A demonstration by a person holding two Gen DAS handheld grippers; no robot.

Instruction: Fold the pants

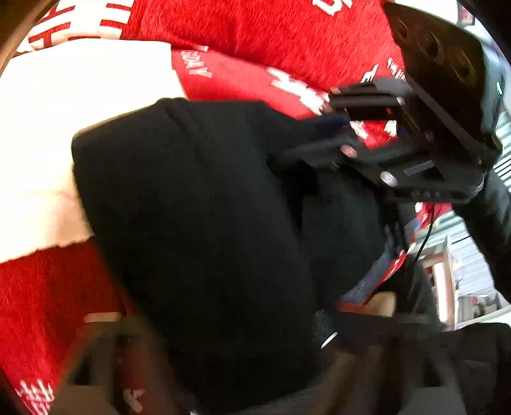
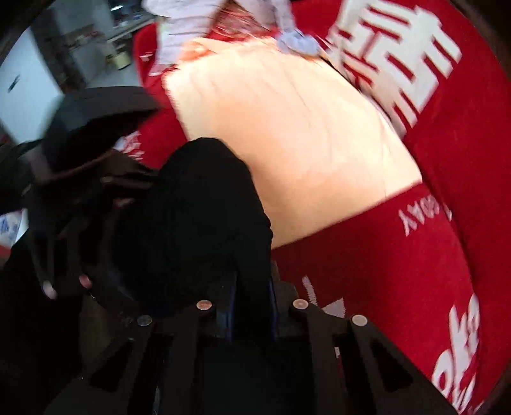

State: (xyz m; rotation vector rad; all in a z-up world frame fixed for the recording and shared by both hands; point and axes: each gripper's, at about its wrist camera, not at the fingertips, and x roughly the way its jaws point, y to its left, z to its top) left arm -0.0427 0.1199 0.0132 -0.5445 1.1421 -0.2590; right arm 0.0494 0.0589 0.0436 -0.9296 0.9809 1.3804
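The black pants [image 1: 198, 223] hang bunched and lifted over a red cloth with white lettering. In the left wrist view the right gripper [image 1: 322, 134] comes in from the right, shut on the pants' upper edge. The left gripper's own fingers are blurred at the bottom of that view and the black cloth covers them. In the right wrist view the pants [image 2: 198, 217] fill the centre and the right gripper [image 2: 252, 284] is shut on the cloth, its blue pads close together. The left gripper [image 2: 95, 178] shows at the left, dark and blurred, touching the pants.
A pale cream cloth [image 2: 287, 143] lies on the red cloth [image 2: 447, 255] under the pants; it also shows in the left wrist view [image 1: 48, 143]. A lilac garment [image 2: 191, 25] lies at the far end. Room furniture [image 1: 463, 281] shows beyond the edge.
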